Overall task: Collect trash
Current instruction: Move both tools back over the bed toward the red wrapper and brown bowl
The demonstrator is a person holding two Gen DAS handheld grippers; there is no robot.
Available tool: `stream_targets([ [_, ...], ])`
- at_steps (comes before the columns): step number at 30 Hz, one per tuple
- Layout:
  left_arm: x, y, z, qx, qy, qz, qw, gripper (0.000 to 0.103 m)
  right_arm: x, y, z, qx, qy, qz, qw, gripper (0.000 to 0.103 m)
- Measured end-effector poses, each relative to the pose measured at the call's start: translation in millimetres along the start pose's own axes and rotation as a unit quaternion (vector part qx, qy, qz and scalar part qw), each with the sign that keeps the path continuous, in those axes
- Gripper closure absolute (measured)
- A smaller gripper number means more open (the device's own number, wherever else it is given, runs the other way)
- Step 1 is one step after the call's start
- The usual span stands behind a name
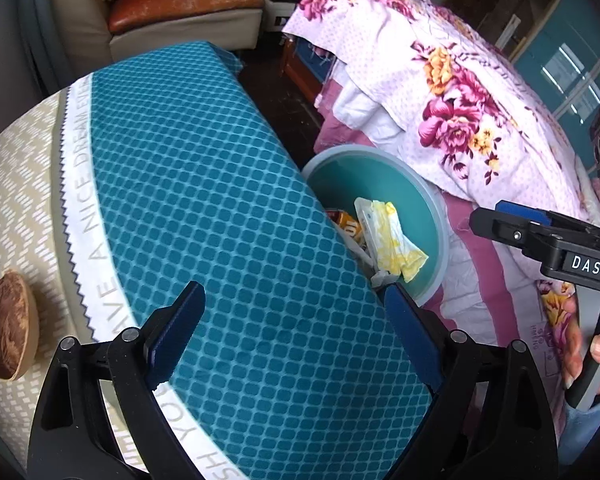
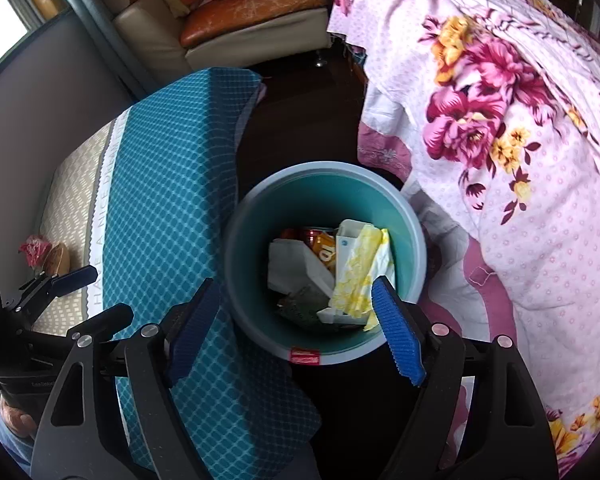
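— What carries things under me?
— A table (image 1: 28, 184) under a teal checked cloth (image 1: 204, 184); a brown seed-like piece (image 1: 8, 326) lies at nine o'clock.
— And the floor?
— The dark floor (image 2: 300, 128) bears the teal bin (image 2: 244, 216), dead centre.

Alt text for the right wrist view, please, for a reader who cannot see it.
The right gripper hangs open and empty above a teal bin holding a yellow-and-white wrapper, white boxes and an orange packet. A table under a teal checked cloth stands to its left, a floral quilt to its right.
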State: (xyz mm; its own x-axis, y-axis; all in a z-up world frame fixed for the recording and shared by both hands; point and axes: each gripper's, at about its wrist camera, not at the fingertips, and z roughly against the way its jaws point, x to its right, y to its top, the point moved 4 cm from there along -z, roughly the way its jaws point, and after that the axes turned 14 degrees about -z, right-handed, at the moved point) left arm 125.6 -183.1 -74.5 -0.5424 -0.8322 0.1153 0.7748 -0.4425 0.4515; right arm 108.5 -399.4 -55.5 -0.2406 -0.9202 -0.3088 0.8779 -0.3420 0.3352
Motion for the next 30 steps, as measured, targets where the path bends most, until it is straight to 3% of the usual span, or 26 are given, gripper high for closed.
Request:
stream_targets([
  [13, -41.9, -30.7, 42.8, 0.038, 0.006, 0.042, 0.9984, 0.011, -66.3, -24.5, 11.1, -0.004, -0.005, 0.050, 0.999, 0.027],
  [30, -133.2, -98.8, 86.9, 0.072, 0.033, 0.141, 0.9868, 0.011, -178.3, -70.1, -6.2, -0.038, 0.005, 0.139, 0.990, 0.026],
])
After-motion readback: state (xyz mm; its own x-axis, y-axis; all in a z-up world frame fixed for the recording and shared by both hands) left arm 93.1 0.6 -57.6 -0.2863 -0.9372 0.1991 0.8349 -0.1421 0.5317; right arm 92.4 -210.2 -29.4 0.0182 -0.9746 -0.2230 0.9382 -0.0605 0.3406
